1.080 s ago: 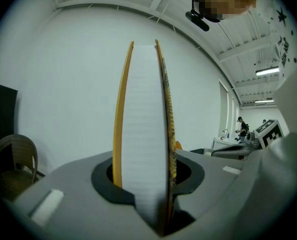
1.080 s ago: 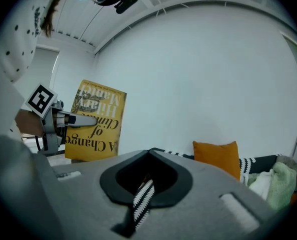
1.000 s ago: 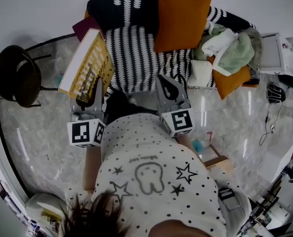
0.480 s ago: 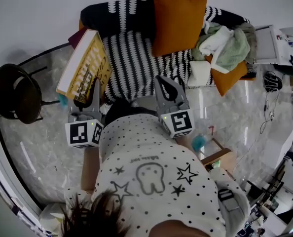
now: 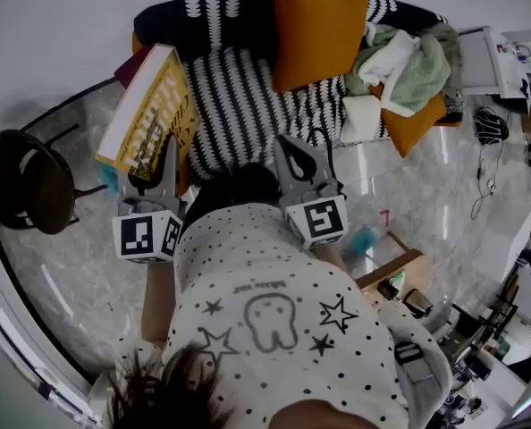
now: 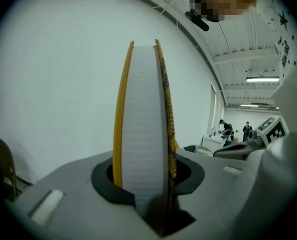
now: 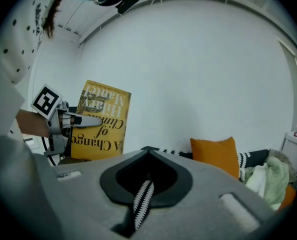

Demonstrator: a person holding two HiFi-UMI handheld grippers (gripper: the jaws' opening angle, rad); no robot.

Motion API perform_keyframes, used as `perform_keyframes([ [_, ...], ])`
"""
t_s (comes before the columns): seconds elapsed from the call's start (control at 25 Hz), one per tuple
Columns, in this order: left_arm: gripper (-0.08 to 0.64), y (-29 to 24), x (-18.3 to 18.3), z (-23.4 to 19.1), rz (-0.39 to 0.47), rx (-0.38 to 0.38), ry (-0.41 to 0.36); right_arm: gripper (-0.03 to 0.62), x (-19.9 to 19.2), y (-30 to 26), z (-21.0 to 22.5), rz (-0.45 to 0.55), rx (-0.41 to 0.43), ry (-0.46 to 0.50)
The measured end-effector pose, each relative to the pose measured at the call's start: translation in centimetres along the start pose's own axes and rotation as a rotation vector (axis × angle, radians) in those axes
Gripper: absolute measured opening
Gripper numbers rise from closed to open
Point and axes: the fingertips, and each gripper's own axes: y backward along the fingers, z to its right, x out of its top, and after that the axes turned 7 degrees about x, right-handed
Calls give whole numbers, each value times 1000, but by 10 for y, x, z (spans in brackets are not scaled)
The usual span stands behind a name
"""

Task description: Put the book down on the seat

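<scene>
A thick yellow book (image 5: 145, 105) stands upright on its lower edge, gripped by my left gripper (image 5: 164, 161), which is shut on it. In the left gripper view the book (image 6: 141, 109) fills the gap between the jaws, page edges facing the camera. It hangs beside the left end of the seat, a sofa under a black-and-white striped blanket (image 5: 243, 105). My right gripper (image 5: 292, 150) is held over the sofa's front edge, jaws together and holding nothing. The right gripper view shows the book's cover (image 7: 101, 121) and the left gripper (image 7: 71, 120) at left.
An orange cushion (image 5: 319, 25) leans on the sofa back, with a pile of clothes (image 5: 400, 56) and a second orange cushion (image 5: 417, 123) at the right end. A black round stool (image 5: 24, 181) stands left. Cardboard boxes (image 5: 395, 275) sit on the marble floor.
Both grippers and the book have drifted a little to the left along the sofa front with the person. The book stays upright in the left gripper.
</scene>
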Motion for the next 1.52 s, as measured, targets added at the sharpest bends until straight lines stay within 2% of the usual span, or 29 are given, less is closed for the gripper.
perform_keyframes([
  [0.28,146,6,-3,-6,-12,63,6,2,3,-10,-3,2,73,7],
  [0.52,146,7,-3,-3,13,156,24,2,10,-22,13,16,151,23],
  [0.84,146,7,2,6,33,292,36,2,11,-43,29,26,294,49],
  [1.04,146,7,5,10,39,373,56,2,11,-55,36,-4,379,31],
  [1.32,146,-1,-8,1,-16,369,72,2,2,-69,47,-23,344,-26],
  [1.52,146,-19,-1,-3,-18,295,53,2,3,-83,49,-22,309,-32],
])
